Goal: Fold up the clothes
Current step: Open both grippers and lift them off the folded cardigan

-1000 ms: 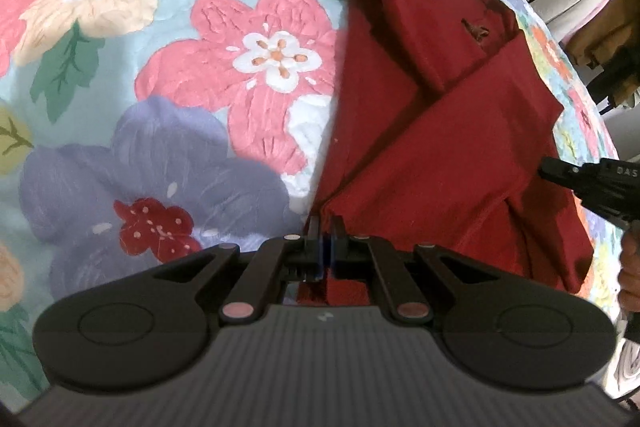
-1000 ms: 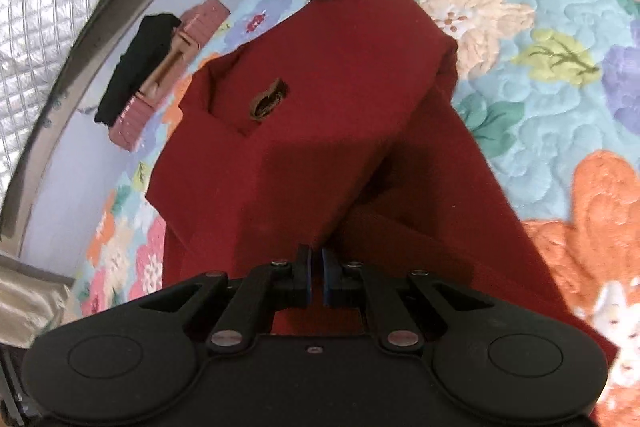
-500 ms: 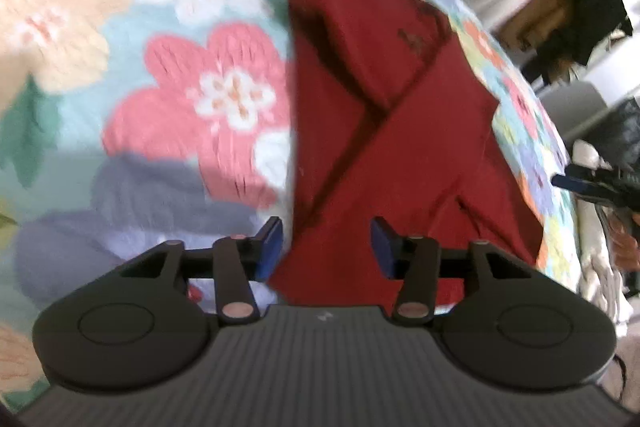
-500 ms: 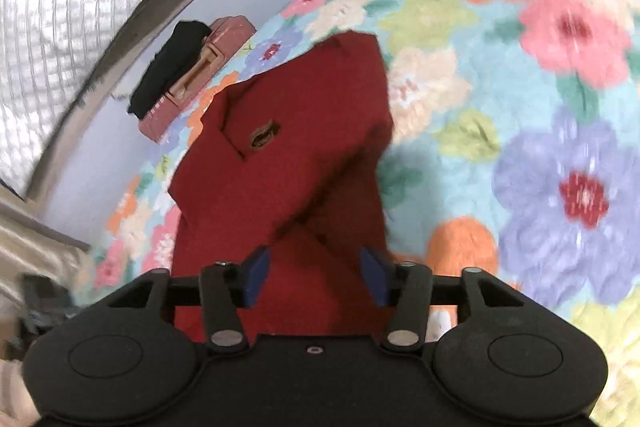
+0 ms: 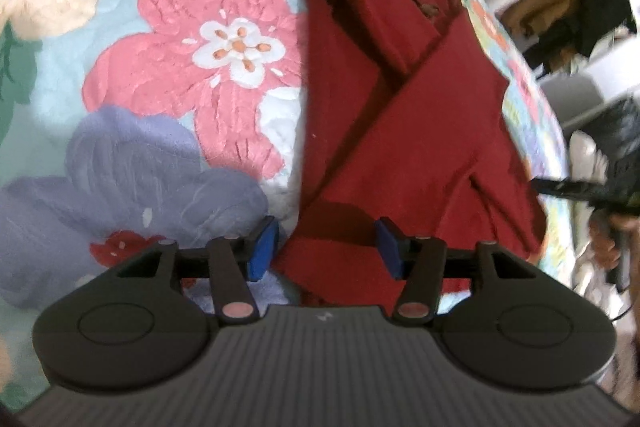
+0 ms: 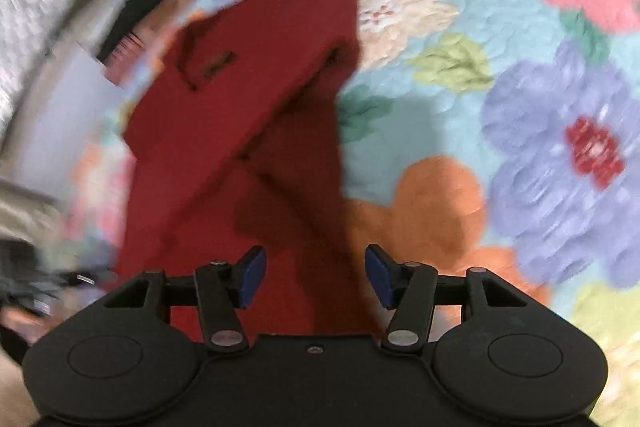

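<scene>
Now the red shirt [image 5: 400, 131] lies partly folded on the floral quilt [image 5: 168, 75], its sides crossed over the middle. Left gripper [image 5: 326, 247] hovers above the hem, jaws opening, blue pads clear of cloth, with the quilt's pink flower at 11 o'clock. Right gripper [image 6: 316, 275] is released too, shirt running toward 11 o'clock.

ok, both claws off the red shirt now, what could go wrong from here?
1. The red shirt has two flaps crossed loosely over each other; the top one could slide open, since nothing pins it.
2. The left claw, jaws opening, hangs just over the hem and could snag it when pulling away.
3. The shirt's far side lies near the edge of the floral quilt; a tug might drag it off.
</scene>
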The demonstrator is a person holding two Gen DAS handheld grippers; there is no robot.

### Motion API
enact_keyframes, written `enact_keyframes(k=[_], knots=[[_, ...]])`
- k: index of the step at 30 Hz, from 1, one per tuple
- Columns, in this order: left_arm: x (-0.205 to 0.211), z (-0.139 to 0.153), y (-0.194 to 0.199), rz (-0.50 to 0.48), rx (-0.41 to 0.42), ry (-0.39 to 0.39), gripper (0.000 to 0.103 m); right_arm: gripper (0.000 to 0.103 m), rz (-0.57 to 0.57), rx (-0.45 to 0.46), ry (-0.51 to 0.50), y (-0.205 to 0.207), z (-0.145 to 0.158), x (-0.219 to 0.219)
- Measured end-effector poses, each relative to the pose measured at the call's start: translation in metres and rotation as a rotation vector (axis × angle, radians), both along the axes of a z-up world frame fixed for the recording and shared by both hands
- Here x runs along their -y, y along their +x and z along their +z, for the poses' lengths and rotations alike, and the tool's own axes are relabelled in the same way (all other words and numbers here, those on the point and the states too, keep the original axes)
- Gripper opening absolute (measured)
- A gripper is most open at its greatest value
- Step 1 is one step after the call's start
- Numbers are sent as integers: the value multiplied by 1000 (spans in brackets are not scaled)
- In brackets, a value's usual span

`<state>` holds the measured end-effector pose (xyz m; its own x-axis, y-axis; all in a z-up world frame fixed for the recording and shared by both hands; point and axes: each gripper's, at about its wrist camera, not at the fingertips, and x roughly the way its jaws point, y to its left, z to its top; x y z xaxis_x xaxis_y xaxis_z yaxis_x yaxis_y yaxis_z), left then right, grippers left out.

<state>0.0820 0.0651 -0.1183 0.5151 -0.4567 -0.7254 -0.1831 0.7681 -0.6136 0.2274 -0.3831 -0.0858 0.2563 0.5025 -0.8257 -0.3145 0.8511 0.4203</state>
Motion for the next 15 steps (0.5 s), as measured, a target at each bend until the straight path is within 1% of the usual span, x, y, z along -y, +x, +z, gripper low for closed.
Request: enact_keyframes(k=[1, 2, 3, 5, 6, 8, 9, 10, 12, 13, 15], knots=[[-4, -3, 0, 22, 0, -45, 68, 61, -8, 15, -22, 2, -1, 2], [-7, -5, 0, 42, -2, -80, 72, 61, -16, 12, -23, 4, -3, 5], [-9, -6, 0, 54, -5, -98, 72, 61, -28, -6, -1, 6, -6, 9], [-7, -6, 0, 55, -6, -96, 72, 61, -58, -52, 70, 9, -10, 20], [-4, -5, 0, 48, -6, -90, 70, 61, -73, -75, 107, 10, -12, 25], [3, -3, 8, 2, -20, -61, 69, 61, -119, -167, 246, 17, -19, 38], [8, -1, 14, -27, -32, -37, 63, 62, -144, -210, 306, 21, -22, 43], [12, 1, 20, -57, -45, -12, 59, 62, -174, -230, 343, 24, -24, 49], [18, 4, 32, -109, -87, 35, 31, 62, -230, -234, 365, 27, -24, 54], [20, 6, 38, -135, -104, 50, 27, 62, -243, -237, 384, 28, -24, 56], [24, 9, 45, -183, -117, 75, 18, 62, -206, -227, 405, 27, -25, 55]])
